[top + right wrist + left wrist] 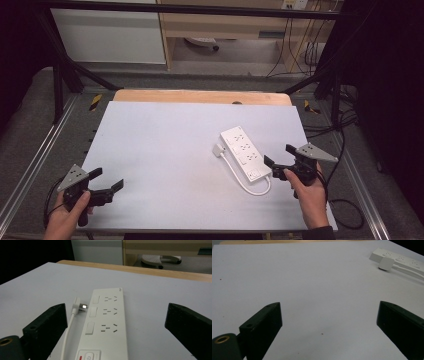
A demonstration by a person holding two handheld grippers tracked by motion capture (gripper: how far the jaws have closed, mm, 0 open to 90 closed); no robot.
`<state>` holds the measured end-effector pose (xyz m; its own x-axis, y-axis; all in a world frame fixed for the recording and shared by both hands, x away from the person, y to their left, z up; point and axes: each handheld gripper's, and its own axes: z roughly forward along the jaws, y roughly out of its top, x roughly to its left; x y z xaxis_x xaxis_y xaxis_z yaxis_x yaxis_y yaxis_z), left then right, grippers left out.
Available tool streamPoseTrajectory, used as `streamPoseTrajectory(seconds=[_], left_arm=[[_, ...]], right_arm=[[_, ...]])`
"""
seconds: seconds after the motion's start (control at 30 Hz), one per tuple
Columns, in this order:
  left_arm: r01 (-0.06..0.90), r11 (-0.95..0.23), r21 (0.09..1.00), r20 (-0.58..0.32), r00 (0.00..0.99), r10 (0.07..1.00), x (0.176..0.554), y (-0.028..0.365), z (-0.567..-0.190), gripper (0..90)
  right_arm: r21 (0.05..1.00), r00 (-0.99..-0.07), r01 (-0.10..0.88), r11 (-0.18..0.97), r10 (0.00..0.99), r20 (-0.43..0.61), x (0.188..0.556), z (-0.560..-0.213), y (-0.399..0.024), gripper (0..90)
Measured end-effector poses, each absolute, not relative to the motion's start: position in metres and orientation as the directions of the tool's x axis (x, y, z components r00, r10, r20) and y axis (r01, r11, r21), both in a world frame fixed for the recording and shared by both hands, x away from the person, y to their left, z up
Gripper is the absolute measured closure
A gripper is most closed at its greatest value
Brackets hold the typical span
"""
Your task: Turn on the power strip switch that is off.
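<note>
A white power strip (245, 151) lies flat on the white table top (165, 150), right of centre, with its white cable (250, 185) looping from the near end back along its left side to a white plug (218, 149). My right gripper (280, 156) hovers open just off the strip's near right end, jaws wide apart and empty. In the right gripper view the power strip (105, 325) runs away between the jaws, plug (78, 305) at its left. My left gripper (107, 179) is open at the table's front left, far from the strip (398, 258) and plug (385, 264).
A black metal frame (65, 70) surrounds the table, with rails along both sides. Dark cables (345, 125) trail on the floor at the right. A wooden board edge (200, 96) shows behind the white top, and a wooden desk (225, 25) stands farther back.
</note>
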<state>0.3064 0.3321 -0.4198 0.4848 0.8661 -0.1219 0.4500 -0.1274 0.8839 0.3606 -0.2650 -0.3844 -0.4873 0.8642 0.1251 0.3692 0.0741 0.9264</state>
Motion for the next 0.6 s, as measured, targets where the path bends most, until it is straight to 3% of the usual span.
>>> streamPoseTrajectory(seconds=[0.3, 0.6], left_arm=[[0.453, -0.132, 0.882, -0.120, 0.486, 0.866, 0.307, 0.331, -0.420, 6.2], [0.451, -0.134, 0.882, -0.118, 0.487, 0.865, 0.307, 0.331, -0.420, 6.3]], right_arm=[[0.925, -0.492, 0.371, 0.082, 0.862, 0.120, 0.365, -0.385, -0.261, 12.8], [0.928, -0.480, 0.359, 0.097, 0.872, 0.095, 0.372, -0.383, -0.255, 28.8]])
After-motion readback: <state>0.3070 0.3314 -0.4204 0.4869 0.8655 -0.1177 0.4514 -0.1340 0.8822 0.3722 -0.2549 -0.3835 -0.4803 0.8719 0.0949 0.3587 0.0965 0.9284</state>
